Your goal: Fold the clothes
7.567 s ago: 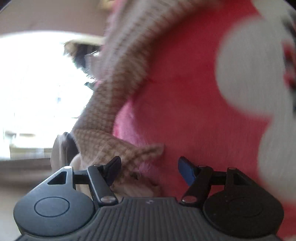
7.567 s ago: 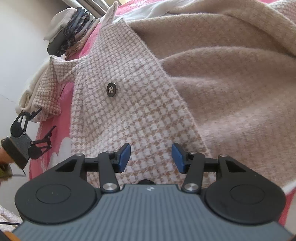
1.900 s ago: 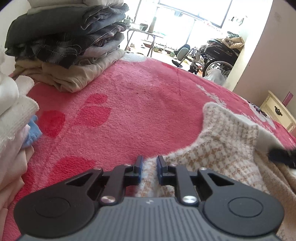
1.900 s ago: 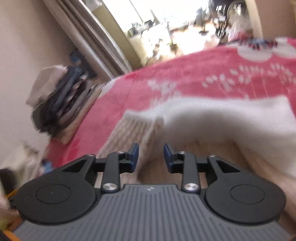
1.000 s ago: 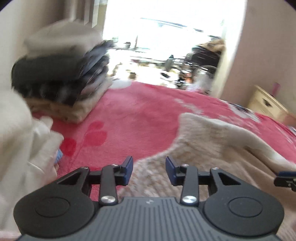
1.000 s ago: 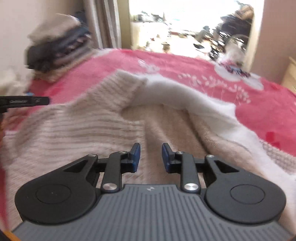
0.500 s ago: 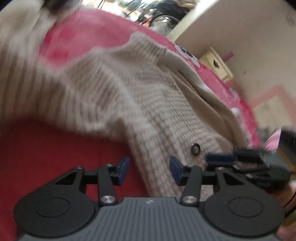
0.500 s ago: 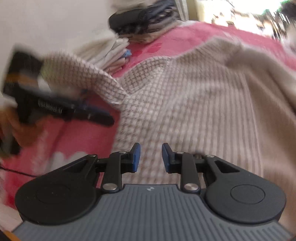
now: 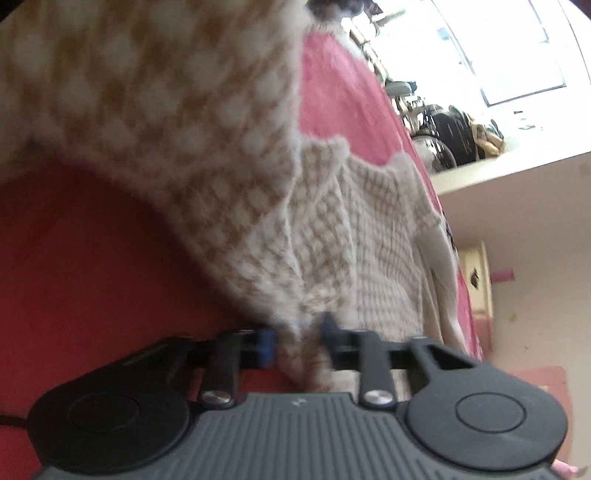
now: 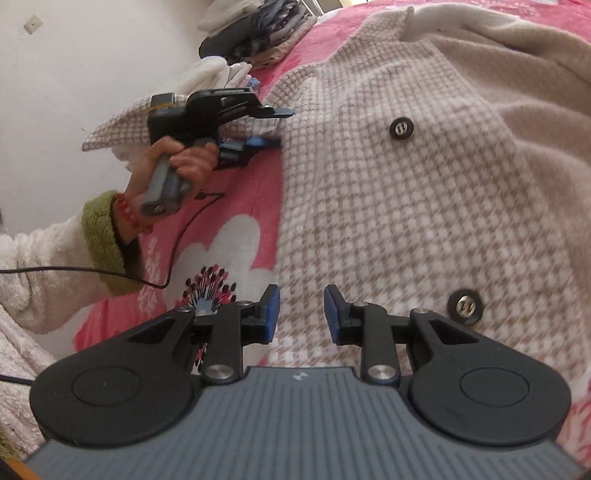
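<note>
A beige-and-white houndstooth cardigan (image 10: 406,206) with dark buttons (image 10: 401,128) lies spread on a pink blanket (image 10: 229,206). In the left wrist view my left gripper (image 9: 297,338) has its jaws around a bunched edge of the cardigan (image 9: 332,229) near the sleeve, and the sleeve hangs blurred above the camera. The right wrist view shows the left gripper (image 10: 273,125) held in a hand at the cardigan's left side. My right gripper (image 10: 300,310) is open and empty, hovering over the cardigan's front panel near the lower button (image 10: 464,306).
A stack of folded clothes (image 10: 255,33) and white folded cloths (image 10: 218,74) sit at the blanket's far left by the wall. A cable (image 10: 177,243) trails over the blanket. A bright window and a cream cabinet (image 9: 476,277) lie beyond the bed.
My left gripper has moved onto the cardigan's edge by the sleeve and closed in on it. My right gripper has drawn back down the front panel and opened wider.
</note>
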